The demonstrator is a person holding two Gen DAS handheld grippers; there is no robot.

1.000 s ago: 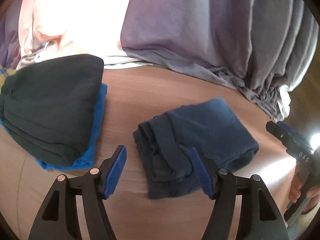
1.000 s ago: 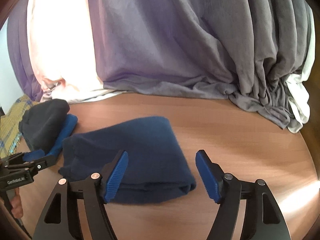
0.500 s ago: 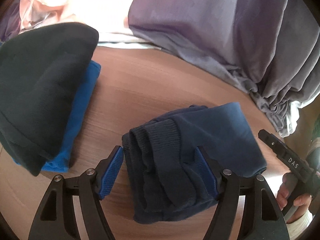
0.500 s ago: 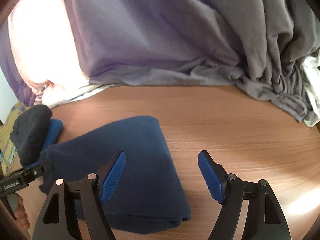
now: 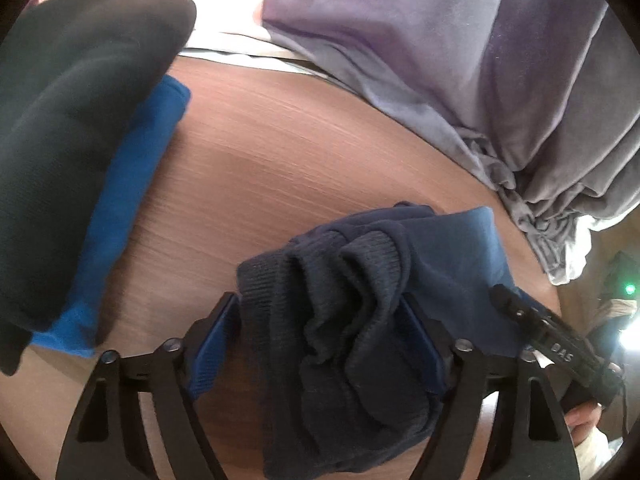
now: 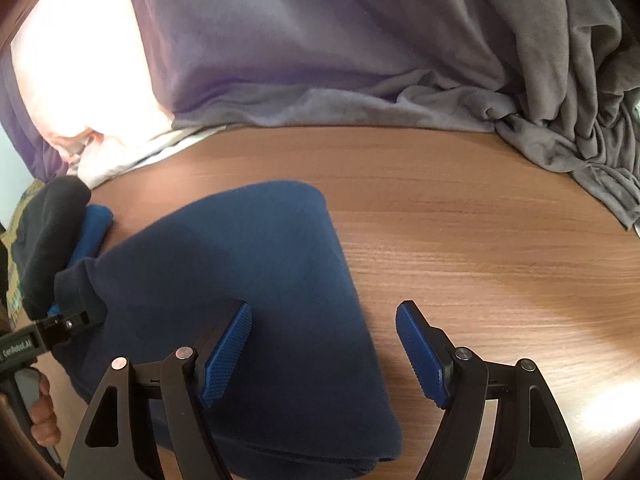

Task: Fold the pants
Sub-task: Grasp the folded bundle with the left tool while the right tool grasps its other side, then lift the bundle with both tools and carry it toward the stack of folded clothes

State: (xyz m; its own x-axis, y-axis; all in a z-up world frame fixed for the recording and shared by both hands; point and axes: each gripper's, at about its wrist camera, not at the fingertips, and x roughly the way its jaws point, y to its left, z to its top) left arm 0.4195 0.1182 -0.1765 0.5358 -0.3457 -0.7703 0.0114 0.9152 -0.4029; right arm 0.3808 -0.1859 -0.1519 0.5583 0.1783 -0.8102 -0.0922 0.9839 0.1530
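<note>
The folded navy pants (image 5: 344,320) lie on the wooden table (image 5: 280,168). In the left wrist view my left gripper (image 5: 320,344) is open, its blue pads on either side of the ribbed waistband end. In the right wrist view the pants (image 6: 240,280) show as a smooth folded block. My right gripper (image 6: 324,348) is open over their right edge, the left pad above the cloth, the right pad above bare wood. Each gripper shows at the edge of the other's view.
A stack of folded clothes, dark green (image 5: 72,128) on bright blue (image 5: 120,208), sits left of the pants. A grey-purple draped cloth (image 6: 360,60) runs along the back of the table and hangs down at the right.
Both grippers have moved forward and down onto the pants. The left jaws now straddle the waistband end. The right gripper has come over the right edge. Both stay open.
</note>
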